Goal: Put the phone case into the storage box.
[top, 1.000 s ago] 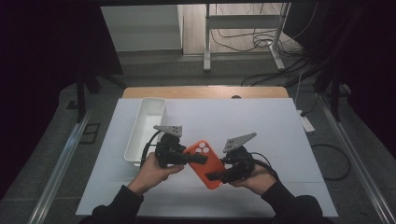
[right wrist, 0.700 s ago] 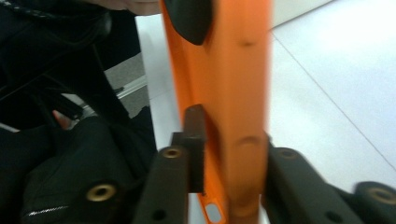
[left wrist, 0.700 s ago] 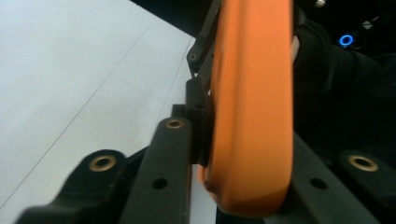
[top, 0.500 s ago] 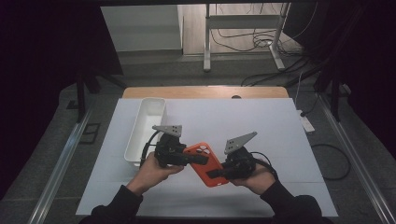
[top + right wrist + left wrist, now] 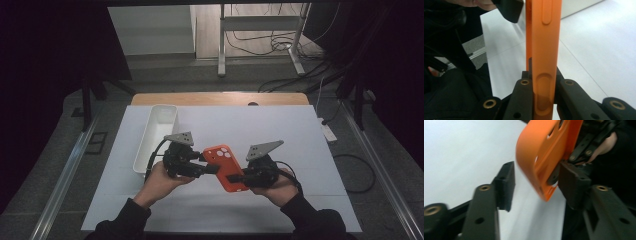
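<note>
While the white table point(image 5: 300, 130) lies below, my right gripper point(image 5: 543, 82) clamps the orange silicone phone case point(image 5: 227, 166) in mid-air; my left gripper point(image 5: 536, 185), just opening, stands half apart around its corner. Risk: a snagging pad twists it loose.

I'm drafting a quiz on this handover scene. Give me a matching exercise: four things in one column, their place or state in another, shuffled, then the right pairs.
Things:
1. orange phone case
2. white bin
3. left gripper
4. right gripper

States:
A. jaws apart, the case's edge between them, one pad clear of it
B. stands at the left of the white table
C. clamped by its narrow edge, held above the table
D. jaws shut on the case

Pairs: 1-C, 2-B, 3-A, 4-D
</note>
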The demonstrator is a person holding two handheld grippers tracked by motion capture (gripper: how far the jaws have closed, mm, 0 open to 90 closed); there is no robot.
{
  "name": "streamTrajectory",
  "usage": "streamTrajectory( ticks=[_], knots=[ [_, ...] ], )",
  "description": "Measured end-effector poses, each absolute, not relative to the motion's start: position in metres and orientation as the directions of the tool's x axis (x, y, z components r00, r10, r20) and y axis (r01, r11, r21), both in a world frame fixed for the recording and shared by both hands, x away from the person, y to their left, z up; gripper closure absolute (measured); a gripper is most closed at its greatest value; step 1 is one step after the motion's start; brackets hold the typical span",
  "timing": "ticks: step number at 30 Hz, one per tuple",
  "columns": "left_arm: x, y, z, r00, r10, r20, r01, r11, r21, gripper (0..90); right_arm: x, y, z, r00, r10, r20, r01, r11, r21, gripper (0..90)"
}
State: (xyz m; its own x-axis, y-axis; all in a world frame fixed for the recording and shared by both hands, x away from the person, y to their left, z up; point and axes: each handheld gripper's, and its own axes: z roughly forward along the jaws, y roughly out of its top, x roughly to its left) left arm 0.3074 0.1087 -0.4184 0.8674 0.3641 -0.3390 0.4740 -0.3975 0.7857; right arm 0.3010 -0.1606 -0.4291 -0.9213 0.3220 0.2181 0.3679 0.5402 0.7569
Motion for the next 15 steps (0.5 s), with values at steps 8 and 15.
streamTrajectory(
  ticks=[8,15],
  knots=[
    [0.3069,0.1097,-0.4165,0.848,0.447,-0.286,0.476,-0.404,0.781,26.5,0.3020,-0.1648,-0.4298,-0.914,0.361,0.185,0.367,0.540,0.757,85.2],
    [0.3079,0.1123,-0.4176,0.825,0.510,-0.244,0.485,-0.415,0.770,12.5,0.3033,-0.1669,-0.4310,-0.903,0.397,0.164,0.374,0.538,0.755,85.2]
  ],
)
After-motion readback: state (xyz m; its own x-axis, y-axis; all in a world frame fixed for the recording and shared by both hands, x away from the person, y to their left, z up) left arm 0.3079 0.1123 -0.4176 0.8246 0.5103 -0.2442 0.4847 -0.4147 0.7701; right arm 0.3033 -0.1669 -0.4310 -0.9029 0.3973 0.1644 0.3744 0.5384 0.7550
